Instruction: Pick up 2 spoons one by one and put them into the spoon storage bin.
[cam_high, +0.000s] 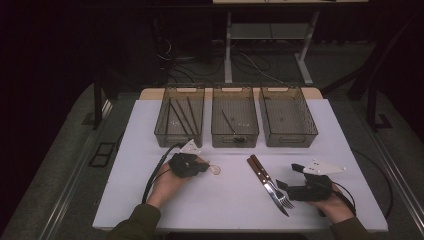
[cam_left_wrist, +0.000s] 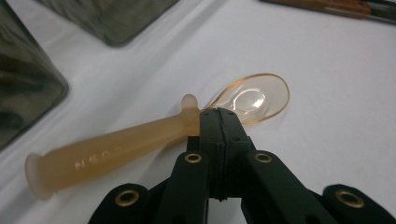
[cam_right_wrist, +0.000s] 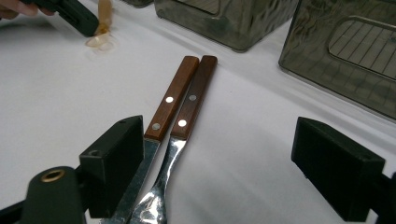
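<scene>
Slippage is the danger at the left gripper (cam_left_wrist: 218, 114): its jaws are clamped on the thin neck of the amber spoon (cam_left_wrist: 154, 133), low over the table (cam_high: 125, 150), so it could pivot. Farther right, the right gripper (cam_right_wrist: 238, 163) gapes wide, empty, around knife (cam_right_wrist: 161, 112) and fork (cam_right_wrist: 187, 109), risking grabbing both.

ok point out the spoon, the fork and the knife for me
spoon (cam_left_wrist: 254, 99), left gripper view, on its clear bowl.
fork (cam_right_wrist: 195, 100), right gripper view, on its dark wooden handle.
knife (cam_right_wrist: 172, 98), right gripper view, on its lighter wooden handle.
</scene>
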